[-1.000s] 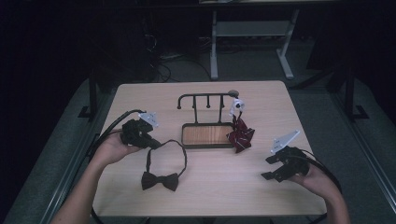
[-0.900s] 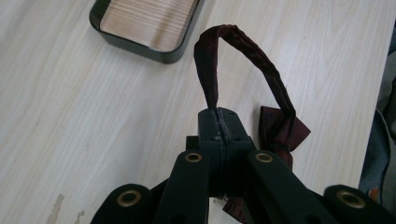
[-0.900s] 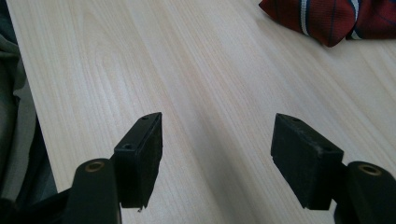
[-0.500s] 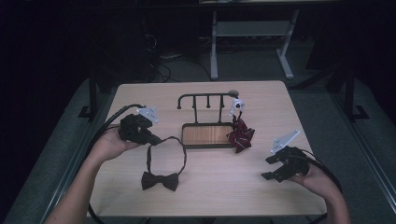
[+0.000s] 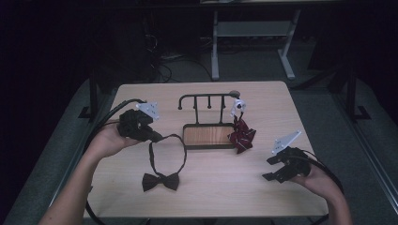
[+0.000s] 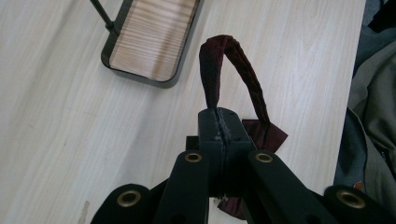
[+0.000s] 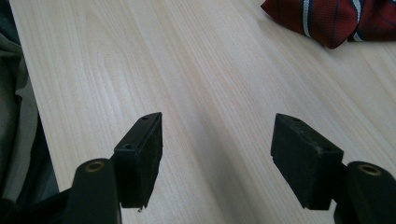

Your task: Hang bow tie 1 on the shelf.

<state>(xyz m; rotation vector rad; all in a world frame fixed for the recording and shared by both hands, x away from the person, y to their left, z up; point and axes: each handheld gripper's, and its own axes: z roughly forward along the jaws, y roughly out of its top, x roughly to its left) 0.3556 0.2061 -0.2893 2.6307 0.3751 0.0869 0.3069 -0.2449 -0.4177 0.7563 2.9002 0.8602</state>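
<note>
Clearly the lifting step is in hand: the left tongs [image 5: 157, 137] are clamped on the neck strap of the dark bow tie [image 5: 161, 181], with the strap looping up out of the closed jaws in the left gripper view [image 6: 232, 70], while the bow itself lies on the worktop [image 5: 225, 187] in front of the hook stand [image 5: 208, 123]. The striped red tie [image 5: 241, 136] already hangs at the stand's right end, its lower part resting beside the wooden base. The right tongs [image 5: 274, 169] stand apart and empty, low over the worktop at the right, well away from the stand. As I judge it, the next move calls for raising the strap until the bow clears the surface, carrying the loop toward a free hook, and keeping it spread wide enough to drop over the hook; the idle tongs could help hold the loop wide.
</note>
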